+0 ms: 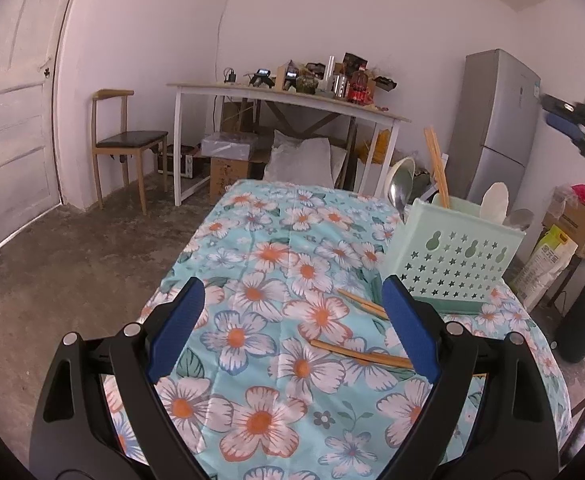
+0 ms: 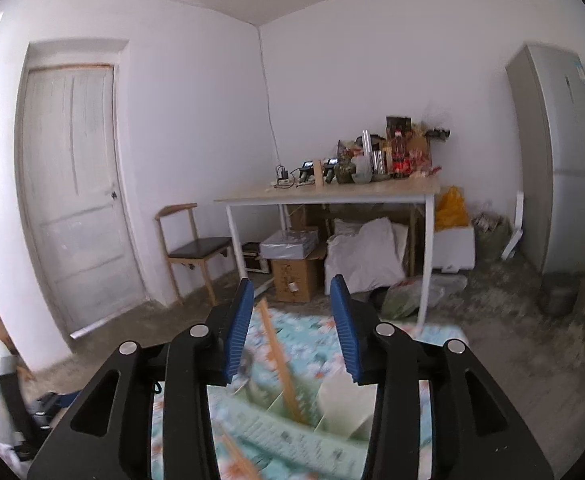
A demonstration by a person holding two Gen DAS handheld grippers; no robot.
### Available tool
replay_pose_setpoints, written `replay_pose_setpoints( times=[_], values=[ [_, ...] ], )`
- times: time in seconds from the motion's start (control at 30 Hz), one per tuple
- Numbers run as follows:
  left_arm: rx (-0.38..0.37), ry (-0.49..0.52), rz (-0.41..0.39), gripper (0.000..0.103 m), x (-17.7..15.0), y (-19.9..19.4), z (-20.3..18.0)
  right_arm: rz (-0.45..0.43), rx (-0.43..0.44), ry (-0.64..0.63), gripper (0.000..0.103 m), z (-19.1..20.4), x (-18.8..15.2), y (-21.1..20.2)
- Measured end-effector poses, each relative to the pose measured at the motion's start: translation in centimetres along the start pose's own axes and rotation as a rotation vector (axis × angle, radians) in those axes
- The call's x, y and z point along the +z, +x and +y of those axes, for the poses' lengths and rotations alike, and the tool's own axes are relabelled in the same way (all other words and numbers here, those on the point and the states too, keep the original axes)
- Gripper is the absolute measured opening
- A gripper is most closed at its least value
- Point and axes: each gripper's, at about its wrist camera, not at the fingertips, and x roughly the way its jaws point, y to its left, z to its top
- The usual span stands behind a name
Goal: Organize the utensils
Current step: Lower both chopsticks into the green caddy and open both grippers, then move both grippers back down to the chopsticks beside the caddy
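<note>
The left gripper (image 1: 292,324) hangs over the flowered surface (image 1: 252,264) with its jaws spread wide and nothing between them. Two loose pairs of wooden chopsticks lie ahead and to its right: the nearer pair (image 1: 362,355) runs crosswise, from just inside the right finger out toward the middle of the surface; the farther pair (image 1: 361,303) lies slanted in much the same direction, close to the foot of the green utensil holder (image 1: 452,256). So a grasp across the nearer pair calls for a shift right and down, jaws straddling the sticks' long axis. The left hand looks clearly the nearer to both.

The right gripper (image 2: 290,334) is above the holder (image 2: 284,436), jaws parted and gripping nothing; a pair of chopsticks (image 2: 280,364) stands tilted in a compartment just below them, apparently let go.

Count, from the left view: one holder at the far right corner; three chopstick pairs, two loose and one standing (image 1: 436,168); two metal spoons (image 1: 399,194), (image 1: 519,218); one white spoon (image 1: 494,200)
</note>
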Motion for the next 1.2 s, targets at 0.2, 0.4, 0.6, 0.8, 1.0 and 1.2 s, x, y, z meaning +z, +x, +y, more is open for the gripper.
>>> replay_pose_setpoints(
  times=[0.2, 0.4, 0.6, 0.8, 1.0, 1.2],
  values=[
    [-0.013, -0.002, 0.063, 0.086, 0.0, 1.5, -0.3, 0.109, 0.014, 0.053, 0.045, 0.3, -5.9, -1.6],
    [-0.010, 0.003, 0.087, 0.086, -0.1, 2.0, -1.1, 0.354, 0.060, 0.232, 0.046, -1.6, -13.2, 0.2],
    [-0.004, 0.014, 0.120, 0.086, -0.4, 2.7, -1.7, 0.529, 0.036, 0.284, 0.046, -1.9, -17.1, 2.9],
    [0.014, 0.020, 0.163, 0.086, -0.6, 3.7, -2.1, 0.567, 0.058, 0.313, 0.052, -2.3, -18.0, 4.0],
    [0.016, 0.016, 0.188, 0.086, -0.8, 4.3, -2.2, 0.590, 0.080, 0.361, 0.052, -2.7, -18.3, 4.4],
    [0.015, 0.021, 0.201, 0.086, -1.0, 4.6, -2.4, 0.598, 0.081, 0.387, 0.052, -3.2, -18.6, 4.4]
  ],
)
